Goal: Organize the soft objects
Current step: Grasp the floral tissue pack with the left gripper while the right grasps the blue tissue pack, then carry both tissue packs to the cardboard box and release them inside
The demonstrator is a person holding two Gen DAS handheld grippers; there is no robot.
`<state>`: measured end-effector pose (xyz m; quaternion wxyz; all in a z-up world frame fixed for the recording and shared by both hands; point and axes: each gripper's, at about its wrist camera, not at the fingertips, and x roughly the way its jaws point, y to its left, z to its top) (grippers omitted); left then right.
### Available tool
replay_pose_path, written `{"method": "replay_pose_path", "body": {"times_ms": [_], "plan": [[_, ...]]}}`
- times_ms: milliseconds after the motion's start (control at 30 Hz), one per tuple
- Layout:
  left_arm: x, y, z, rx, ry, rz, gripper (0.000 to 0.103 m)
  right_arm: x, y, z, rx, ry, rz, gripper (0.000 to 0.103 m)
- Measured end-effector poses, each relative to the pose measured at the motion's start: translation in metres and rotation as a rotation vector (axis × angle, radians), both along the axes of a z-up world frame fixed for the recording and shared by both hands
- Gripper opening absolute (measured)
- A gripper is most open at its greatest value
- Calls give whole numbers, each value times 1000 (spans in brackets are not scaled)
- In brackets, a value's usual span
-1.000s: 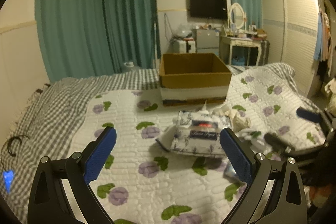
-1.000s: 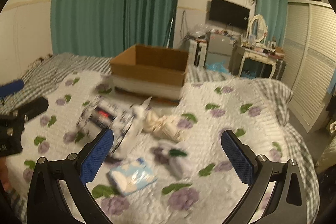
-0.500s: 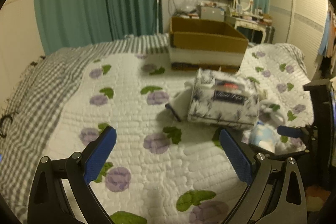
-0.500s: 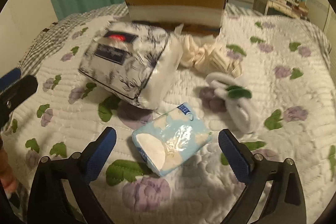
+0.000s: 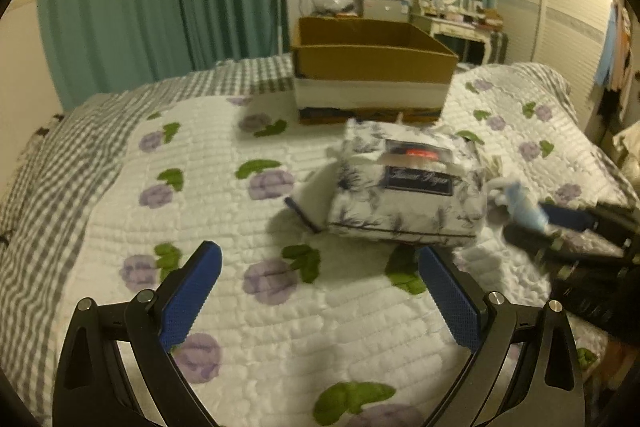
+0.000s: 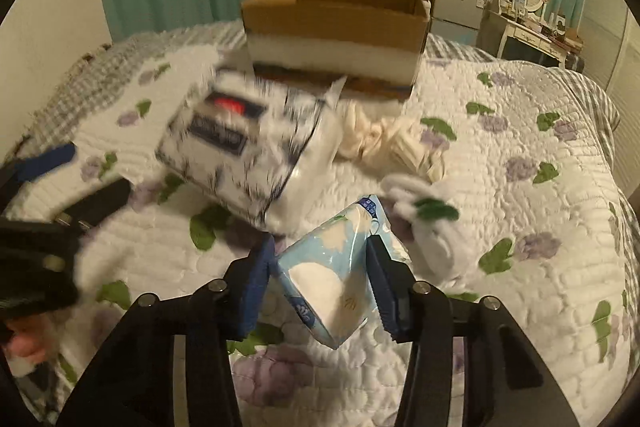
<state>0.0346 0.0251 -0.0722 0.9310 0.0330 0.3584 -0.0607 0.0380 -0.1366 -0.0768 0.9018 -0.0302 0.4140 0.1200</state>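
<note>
pale blue plastic wraps the small tissue pack (image 6: pixel 334 273), which sits clamped between the blue pads of the right tongs (image 6: pixel 320 269); the pack is tilted, one corner pointing down toward the quilt, near the front edge of the bed (image 6: pixel 520 267). whether it is lifted clear of the quilt cannot be told. the left tongs (image 5: pixel 320 291) stand wide apart with nothing between them, over bare quilt near the front edge. the large floral tissue pack (image 5: pixel 404 189) lies around the middle of the bed, just beside the right tongs' load on its left. a knotted cream cloth (image 6: pixel 394 143) lies behind it, close to the cardboard box (image 6: pixel 336 35), which stands at the far edge of the quilt with its top open. a white sock bundle with a green patch (image 6: pixel 430 223) lies just beside the small pack on its right; contact cannot be told. the quilt is white with purple flowers and green leaves; a grey check blanket (image 5: pixel 48 163) covers the bed's left side. motion blur softens the large pack in the right wrist view.
</note>
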Motion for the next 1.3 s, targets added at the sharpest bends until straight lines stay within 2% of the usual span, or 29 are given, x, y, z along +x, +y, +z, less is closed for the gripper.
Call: {"method": "replay_pose_path", "body": {"times_ms": [200,267,467,533,633,767,800,900,967,1000,1133,1200,1267,1300], "plan": [[16,-43,-5,22,22,-95,100,11,-31,35,32,-88,-43,45],[25,-57,-9,42,40,-90,100,17,-40,40,25,-108,-64,45],[54,-92,-35,141,82,-112,100,31,-57,31,10,-98,-93,45],[67,-94,-49,169,150,-80,99,35,-62,25,31,-75,-97,45],[78,-82,-60,110,216,-34,97,36,-69,20,53,-59,-107,45],[75,-67,-54,26,210,-47,83,34,-68,18,51,-60,-98,45],[72,-65,-52,11,206,-52,74,34,-67,18,48,-59,-96,45],[63,-56,-42,-1,190,-59,25,32,-67,18,52,-60,-96,45],[58,-49,-35,-40,185,-72,23,30,-69,20,69,-62,-100,45],[54,-45,-30,-46,175,-77,17,29,-70,20,75,-62,-102,45],[44,-41,-15,-21,100,-91,17,25,-69,21,82,-60,-109,45],[33,-40,-4,18,29,-87,23,23,-68,21,74,-60,-108,45],[26,-44,1,69,-8,-93,35,21,-66,20,72,-60,-103,45],[26,-43,3,86,-20,-99,54,20,-66,20,71,-61,-103,45]]}}
